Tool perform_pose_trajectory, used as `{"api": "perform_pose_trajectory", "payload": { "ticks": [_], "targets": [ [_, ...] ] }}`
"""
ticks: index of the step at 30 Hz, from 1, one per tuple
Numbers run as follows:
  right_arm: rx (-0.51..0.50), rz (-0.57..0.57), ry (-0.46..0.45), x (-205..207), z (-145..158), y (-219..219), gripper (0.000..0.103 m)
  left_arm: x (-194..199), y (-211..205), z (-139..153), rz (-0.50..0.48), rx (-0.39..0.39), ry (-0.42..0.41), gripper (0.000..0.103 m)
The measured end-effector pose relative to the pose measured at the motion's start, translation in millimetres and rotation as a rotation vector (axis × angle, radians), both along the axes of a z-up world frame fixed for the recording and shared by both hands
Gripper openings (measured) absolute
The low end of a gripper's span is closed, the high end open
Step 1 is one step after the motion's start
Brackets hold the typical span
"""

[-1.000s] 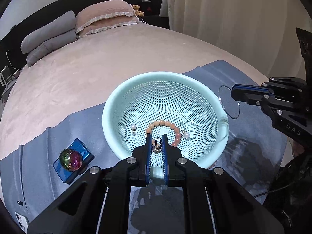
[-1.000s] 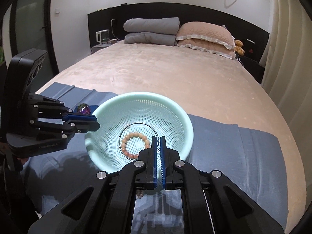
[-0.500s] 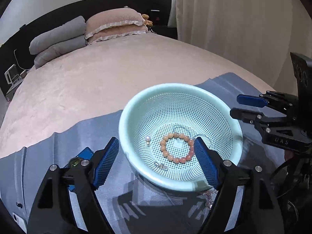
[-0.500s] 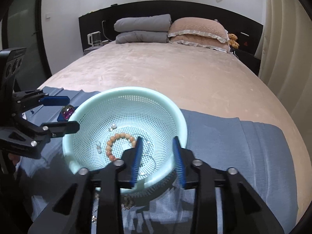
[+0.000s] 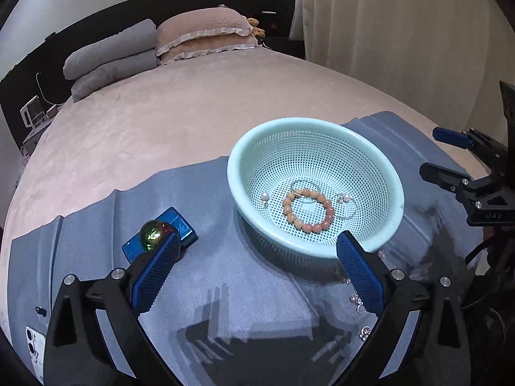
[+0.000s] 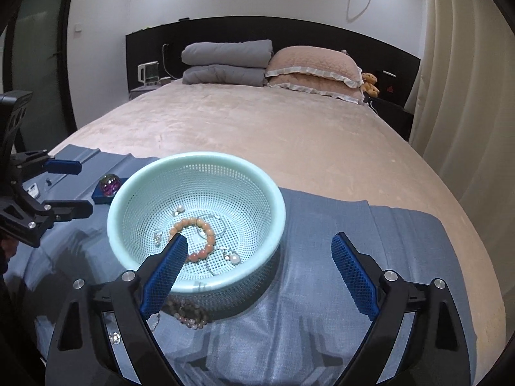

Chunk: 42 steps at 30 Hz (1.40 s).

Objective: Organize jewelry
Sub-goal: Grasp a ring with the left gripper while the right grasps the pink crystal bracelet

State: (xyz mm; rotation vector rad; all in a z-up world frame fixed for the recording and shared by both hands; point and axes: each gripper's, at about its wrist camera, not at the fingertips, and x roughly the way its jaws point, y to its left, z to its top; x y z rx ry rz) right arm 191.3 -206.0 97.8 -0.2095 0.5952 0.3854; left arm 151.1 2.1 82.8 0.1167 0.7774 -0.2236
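Item: jewelry drop, logged. We see our left gripper (image 5: 257, 270) and right gripper (image 6: 260, 270), both pinched shut a second ago on a small ring and a thin hoop, with jaws that have just been opening; both now stand wide with nothing between them. We judge 2 more pieces delivered. The mint basket (image 5: 236, 173) sits on the blue cloth (image 5: 225, 289) on the bed. Inside, the bead bracelet (image 5: 307, 205) lies flat, a closed round loop with no long axis, facing up; loose pieces (image 6: 190, 315) wait outside, just beside the basket.
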Motion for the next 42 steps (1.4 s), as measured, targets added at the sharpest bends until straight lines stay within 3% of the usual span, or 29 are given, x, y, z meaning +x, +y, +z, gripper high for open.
{"api": "perform_pose_trajectory", "payload": {
  "ticks": [6,15,20,24,25,29,31,32,34,38,42],
  "targets": [
    [-0.028,0.021,0.019,-18.7,-0.6,-1.6,0.088,-21.4,-11.1,-6.0,-0.029,0.005,0.014,0.096],
    [-0.007,0.129,0.138,-32.0,-45.0,1.0,0.088,-61.2,-54.6,-33.2,-0.149,0.057,-0.056,0.093],
    [-0.015,0.214,0.165,-36.1,-64.0,13.1,0.087,-71.8,-67.2,-54.8,-0.223,0.041,-0.03,0.08],
    [-0.022,0.27,0.207,-31.1,-80.2,24.1,0.083,-73.0,-74.3,-76.3,-0.311,0.021,0.031,0.058],
    [-0.028,0.283,0.225,-28.6,-84.5,27.0,0.076,-73.2,-76.8,-81.3,-0.335,0.028,0.043,0.046],
    [-0.014,0.307,0.259,-18.8,-95.7,35.4,0.055,-69.5,-81.7,-97.0,-0.377,0.06,0.084,0.038],
    [0.004,0.301,0.27,-12.2,-99.7,37.7,0.048,-68.2,-78.4,-98.7,-0.383,0.031,0.089,0.033],
    [0.009,0.294,0.283,-8.2,-103.0,39.3,0.039,-67.2,-76.0,-99.2,-0.378,0.018,0.093,0.028],
    [-0.01,0.269,0.296,-3.1,-110.7,45.1,0.025,-66.0,-73.0,-100.5,-0.343,0.025,0.085,0.01],
    [0.003,0.257,0.29,-9.3,-109.3,46.5,0.01,-67.9,-68.8,-101.2,-0.304,-0.014,0.097,0.009],
    [0.148,0.247,0.369,-10.7,-106.8,30.4,0.006,-74.4,-66.1,-100.6,-0.281,-0.035,0.108,0.007]
  ]
}}
